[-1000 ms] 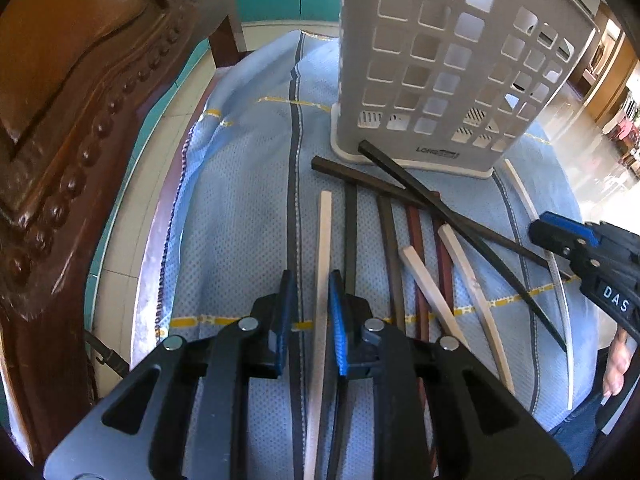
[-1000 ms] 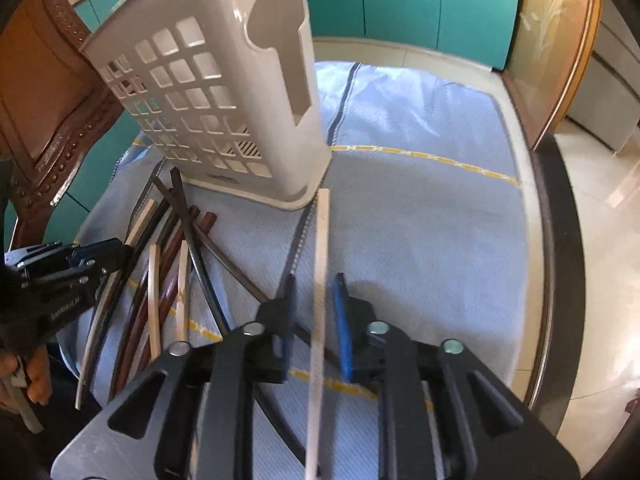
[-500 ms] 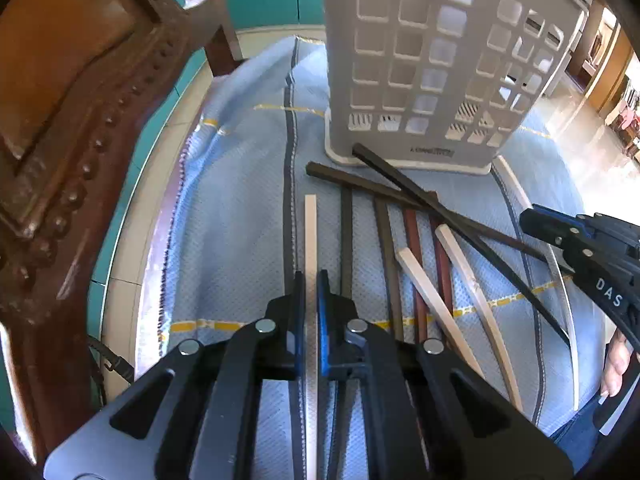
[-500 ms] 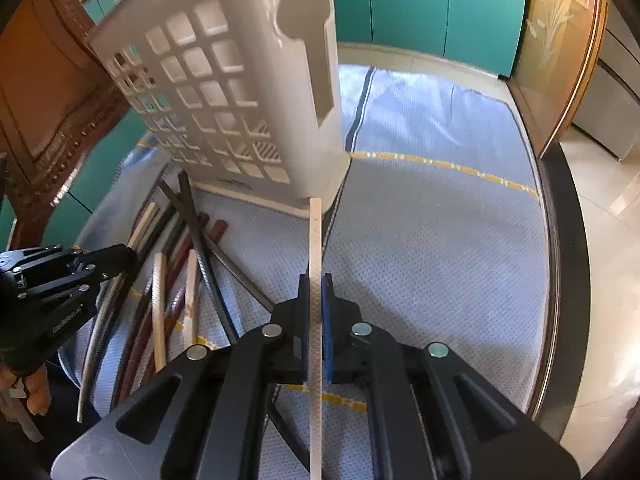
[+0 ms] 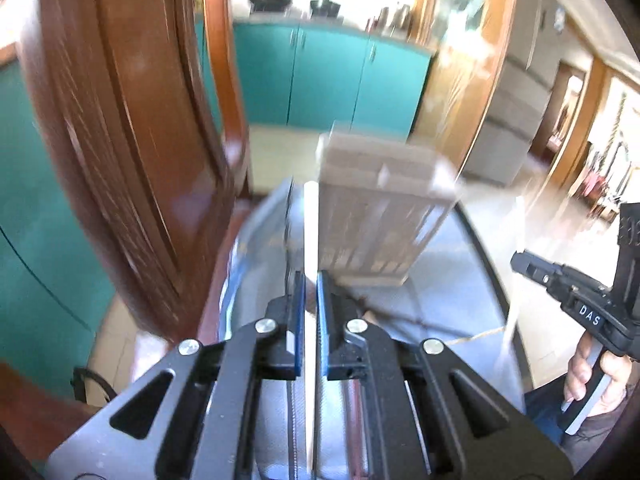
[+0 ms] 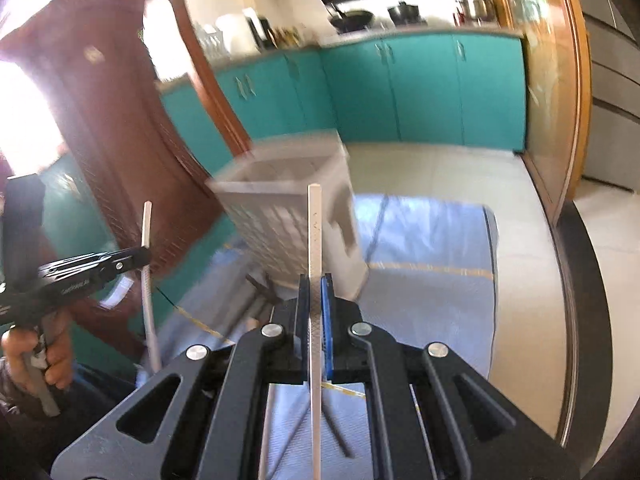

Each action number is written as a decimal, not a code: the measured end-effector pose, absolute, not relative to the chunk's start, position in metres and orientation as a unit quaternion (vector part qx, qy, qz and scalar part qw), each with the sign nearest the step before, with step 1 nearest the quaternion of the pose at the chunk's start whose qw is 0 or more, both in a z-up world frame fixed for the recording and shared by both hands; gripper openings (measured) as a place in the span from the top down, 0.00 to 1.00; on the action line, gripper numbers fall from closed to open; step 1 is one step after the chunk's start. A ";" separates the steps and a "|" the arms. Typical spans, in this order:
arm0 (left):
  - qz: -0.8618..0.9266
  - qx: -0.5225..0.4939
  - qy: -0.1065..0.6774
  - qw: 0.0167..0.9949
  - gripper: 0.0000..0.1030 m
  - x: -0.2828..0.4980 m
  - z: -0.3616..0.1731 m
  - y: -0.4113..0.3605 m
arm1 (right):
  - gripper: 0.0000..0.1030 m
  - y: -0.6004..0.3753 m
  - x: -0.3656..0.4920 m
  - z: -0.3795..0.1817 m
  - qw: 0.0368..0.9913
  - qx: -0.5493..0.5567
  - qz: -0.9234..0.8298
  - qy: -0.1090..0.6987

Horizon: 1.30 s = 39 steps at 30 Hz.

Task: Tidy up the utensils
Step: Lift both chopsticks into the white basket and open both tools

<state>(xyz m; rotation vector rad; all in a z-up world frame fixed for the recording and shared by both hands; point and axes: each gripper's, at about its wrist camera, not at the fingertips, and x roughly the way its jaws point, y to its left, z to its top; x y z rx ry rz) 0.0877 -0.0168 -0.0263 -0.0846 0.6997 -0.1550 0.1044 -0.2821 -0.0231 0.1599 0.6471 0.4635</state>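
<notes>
Above the near edge of the table (image 6: 580, 280), we hold one pale chopstick in each gripper. The left gripper (image 5: 311, 312) is clamped tight on a cream chopstick (image 5: 310, 232), its tip lifted toward the white basket (image 5: 380, 216). The right gripper (image 6: 316, 312) is likewise fully pinched on a light chopstick (image 6: 314, 240) with a fine crosshatch near the grip. The basket stands upright on the blue cloth (image 6: 432, 280), near the far edge, its top open.

Hazards, as we judge them:
- Each stick is thin, smooth and held at one point only. A quick swing could let it pivot or slide between the blue pads.
- The basket is light plastic with a grid of square holes. A tip that meets the rim or wall instead of the opening could tip or push it.
- A narrow tip could pass through a hole in the side and jam.
- Both sticks approach one opening; they could cross or knock each other.

Materials: the loose chopsticks (image 6: 260, 304) on the cloth beside the basket base are slim and straight, dark or reddish. The cloth is woven, with yellow stripes. A carved wooden chair (image 5: 120, 140) stands at the left edge.
</notes>
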 end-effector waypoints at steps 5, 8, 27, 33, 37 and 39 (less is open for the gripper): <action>-0.100 -0.062 0.269 0.956 0.94 0.066 0.042 -0.014 | 0.94 -0.299 0.091 0.041 0.929 0.109 0.252 0.250; -0.118 -0.077 0.221 0.965 0.94 0.068 0.084 -0.011 | 0.94 -0.302 0.097 0.075 0.931 0.130 0.270 0.208; -0.020 -0.117 0.187 0.975 0.94 0.191 0.037 -0.033 | 0.94 -0.251 0.165 0.025 0.965 0.082 0.184 0.168; -0.009 -0.064 0.198 0.978 0.93 0.188 0.020 -0.052 | 0.94 -0.242 0.168 0.000 0.962 0.062 0.180 0.196; -0.004 -0.052 0.209 0.976 0.93 0.187 0.010 -0.050 | 0.94 -0.249 0.164 -0.006 0.962 0.060 0.176 0.201; -0.001 -0.050 0.211 0.976 0.93 0.186 0.008 -0.047 | 0.93 -0.254 0.163 -0.009 0.962 0.062 0.173 0.204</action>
